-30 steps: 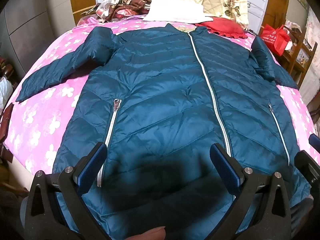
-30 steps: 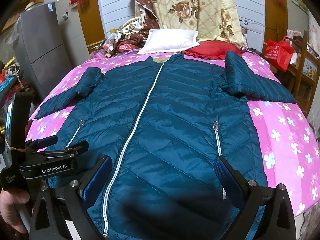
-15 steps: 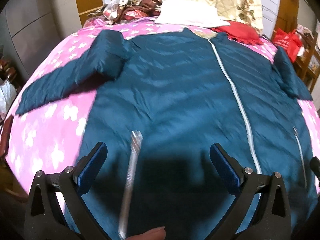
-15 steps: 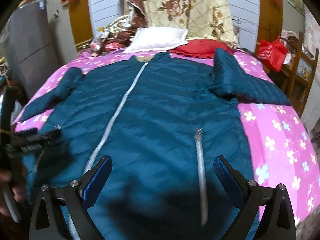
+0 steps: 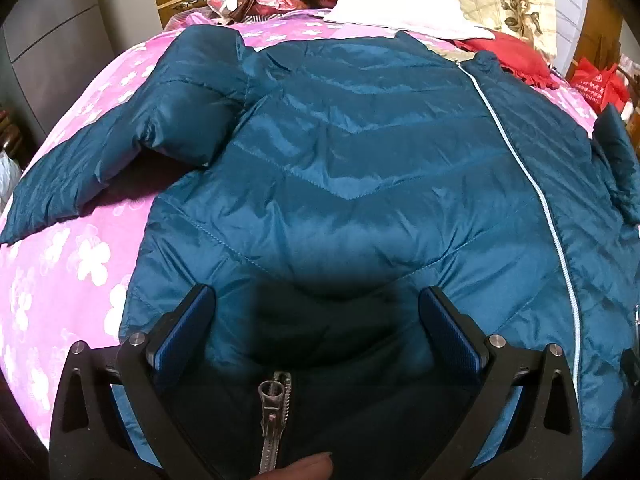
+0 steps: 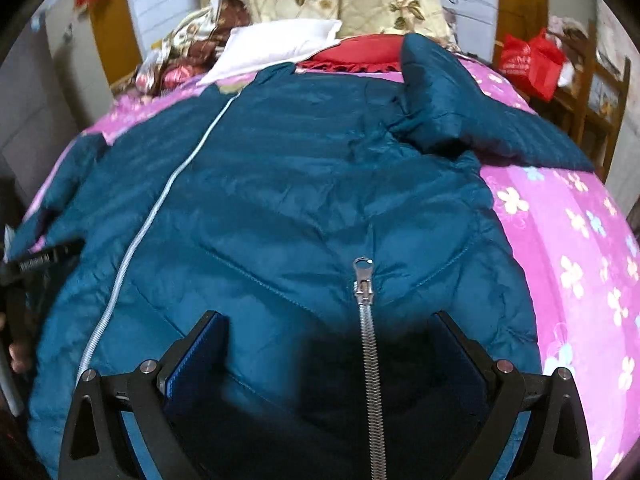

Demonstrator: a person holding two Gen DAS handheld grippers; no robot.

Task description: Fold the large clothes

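Only the right view showed the red bag (image 6: 530,62) clearly; one jacket (image 5: 360,184), two tongs, left gripper (image 5: 316,320) and right gripper (image 6: 330,344), both wide apart

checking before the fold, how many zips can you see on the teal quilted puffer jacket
3. The long white front zip runs down the teal quilted puffer jacket. One metal pocket zip lies between the left gripper's fingers, another between the right gripper's. Others may be hidden.

The lower hem of the teal jacket (image 5: 360,184) is cut off by the bottom edge in both views, its right sleeve (image 5: 618,160) is clipped at the left view's border, and the left gripper (image 6: 44,258) is blurred and cropped in the right view.
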